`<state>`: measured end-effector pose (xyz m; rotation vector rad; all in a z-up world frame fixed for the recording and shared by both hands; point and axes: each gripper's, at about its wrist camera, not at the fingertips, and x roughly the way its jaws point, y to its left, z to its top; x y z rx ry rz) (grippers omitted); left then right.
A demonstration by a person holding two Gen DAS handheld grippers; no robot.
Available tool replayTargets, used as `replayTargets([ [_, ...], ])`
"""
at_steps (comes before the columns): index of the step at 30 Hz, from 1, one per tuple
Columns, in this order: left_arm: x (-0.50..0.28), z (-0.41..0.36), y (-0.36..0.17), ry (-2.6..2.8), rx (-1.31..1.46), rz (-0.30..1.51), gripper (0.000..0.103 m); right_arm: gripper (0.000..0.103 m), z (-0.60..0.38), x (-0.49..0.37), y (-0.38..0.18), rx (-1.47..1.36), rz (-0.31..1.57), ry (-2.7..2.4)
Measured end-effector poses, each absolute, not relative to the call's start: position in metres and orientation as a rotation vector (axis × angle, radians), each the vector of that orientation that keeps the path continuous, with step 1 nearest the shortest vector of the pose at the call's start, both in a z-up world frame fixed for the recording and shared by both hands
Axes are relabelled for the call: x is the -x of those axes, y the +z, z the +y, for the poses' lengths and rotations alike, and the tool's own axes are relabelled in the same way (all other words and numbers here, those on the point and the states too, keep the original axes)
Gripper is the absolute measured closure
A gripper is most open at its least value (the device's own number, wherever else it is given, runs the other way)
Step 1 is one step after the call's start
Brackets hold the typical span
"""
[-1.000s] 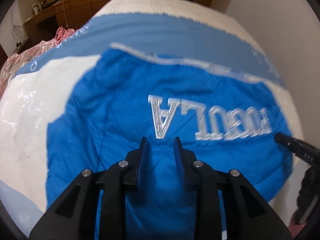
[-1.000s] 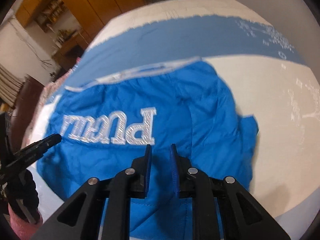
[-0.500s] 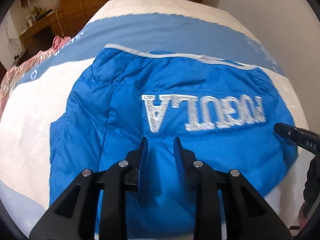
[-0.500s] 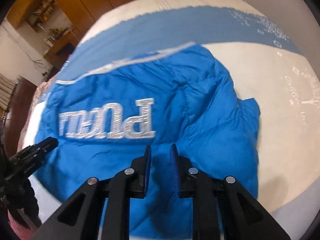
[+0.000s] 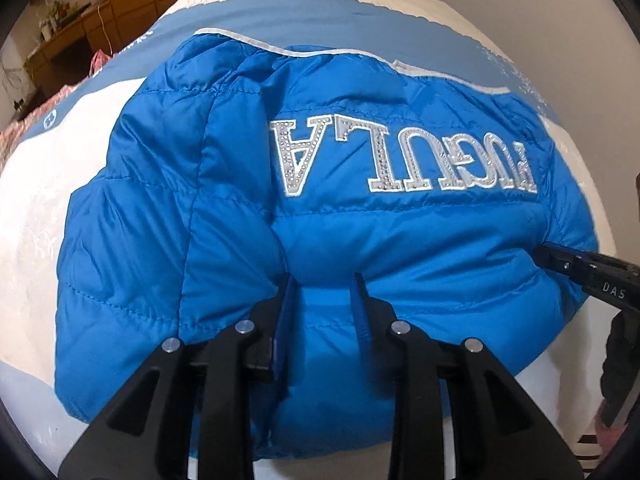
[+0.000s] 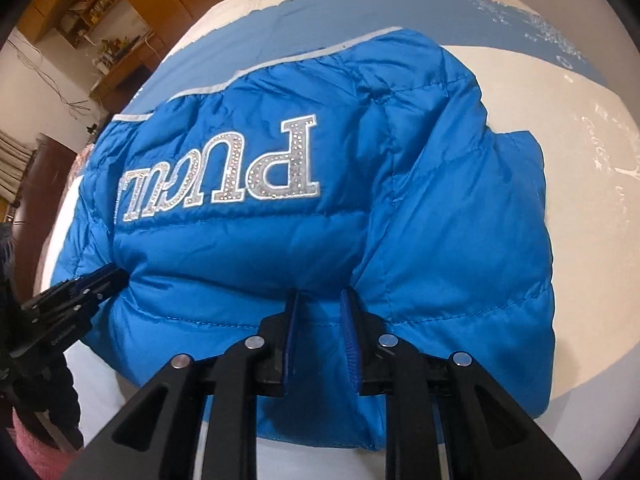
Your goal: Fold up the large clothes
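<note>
A bright blue quilted puffer jacket (image 5: 224,208) is lying spread across a bed cover (image 5: 36,216) of white and dusty blue bands, taking up most of both wrist views. Its shiny fabric is puffing up between stitched seams. Silver rhinestone block lettering (image 5: 404,156) is running across it, upside down to both cameras, and a pale grey trim band (image 6: 224,84) is edging its far side.

On the left, the left gripper (image 5: 322,284) is pressing its tips into the padded near part of the jacket, its jaws standing only partly apart with a bulge of fabric rising between them; whether the pads are pinching it, I cannot tell.

On the right, the right gripper (image 6: 320,298) is digging into the jacket the same way, its jaws a narrow gap apart over a fold of blue fabric, and a grip cannot be confirmed.
</note>
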<state>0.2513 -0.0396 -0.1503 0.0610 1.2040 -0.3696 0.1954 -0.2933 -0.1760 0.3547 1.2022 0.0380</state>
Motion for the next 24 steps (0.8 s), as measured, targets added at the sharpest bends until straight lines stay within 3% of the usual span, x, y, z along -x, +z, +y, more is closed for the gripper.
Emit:
replayTargets([
  [2,-0.252,-0.026,-0.136,-0.362,-0.045,1.203,0.075,0.08,-0.301,-0.193,-0.167,-0.383,1.204,0.063],
  [3,-0.25,-0.017,-0.126,-0.344,-0.049,1.175,0.07,0.072,-0.308,-0.189,-0.159,-0.403,1.19,0.078],
  [4,-0.248,-0.006,-0.113,-0.322,-0.054,1.136,0.053,0.065,-0.316,-0.186,-0.151,-0.416,1.165,0.084],
  [6,-0.248,0.016,-0.097,-0.283,-0.054,1.088,0.034,0.038,-0.338,-0.173,-0.129,-0.425,1.088,0.051],
  [10,-0.265,0.066,-0.094,-0.213,-0.02,1.108,0.028,0.03,-0.382,-0.159,-0.116,-0.465,1.043,0.007],
  [15,-0.288,0.114,-0.126,-0.214,0.119,1.192,0.026,0.021,-0.417,-0.172,-0.147,-0.565,1.106,0.041],
  [24,-0.31,0.136,-0.162,-0.366,0.385,1.213,0.023,0.016,-0.433,-0.208,-0.208,-0.756,1.176,0.137],
])
